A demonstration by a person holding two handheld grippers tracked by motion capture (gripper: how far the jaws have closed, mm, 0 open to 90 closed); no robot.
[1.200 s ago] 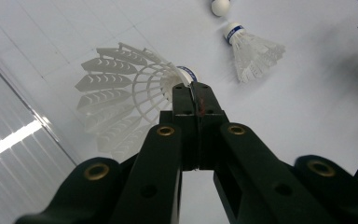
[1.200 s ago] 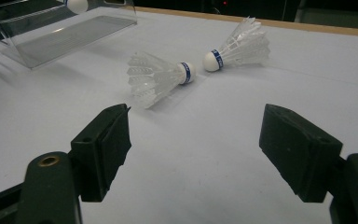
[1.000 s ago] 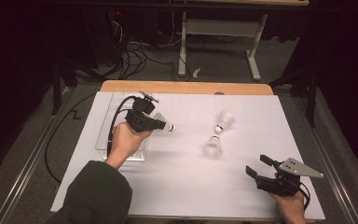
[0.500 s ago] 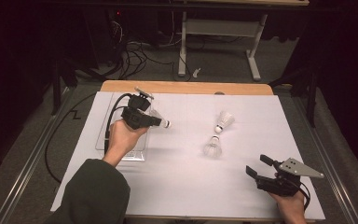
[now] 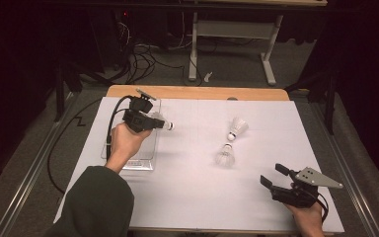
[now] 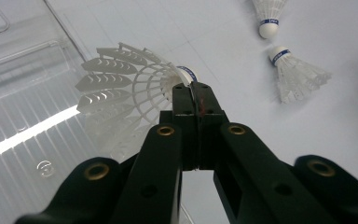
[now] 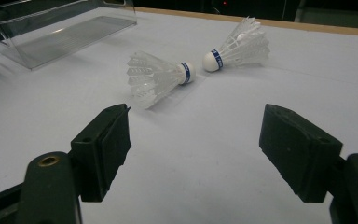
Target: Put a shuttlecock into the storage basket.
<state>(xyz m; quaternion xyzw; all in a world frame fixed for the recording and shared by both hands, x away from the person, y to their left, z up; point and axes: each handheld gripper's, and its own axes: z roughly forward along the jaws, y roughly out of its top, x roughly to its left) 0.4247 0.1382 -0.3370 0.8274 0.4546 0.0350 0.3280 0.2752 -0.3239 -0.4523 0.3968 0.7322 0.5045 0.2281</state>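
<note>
Three shuttlecocks are in play. In the high view, the left gripper (image 5: 164, 125) has moved back and to its left since a second ago, so the held shuttlecock (image 5: 167, 126) now hangs at the edge of the clear tray (image 5: 128, 160). The right gripper (image 5: 275, 175) has stayed at the near corner of the tabletop (image 5: 187, 197).

In the left gripper view, the jaws are pressed together on the cork of the held shuttlecock, its feathers over the tray. The drop seems near.

In the right gripper view, the jaws are spread wide and hold nothing; the near shuttlecock (image 7: 156, 77) and the far shuttlecock (image 7: 240, 44) lie ahead, waiting.
</note>
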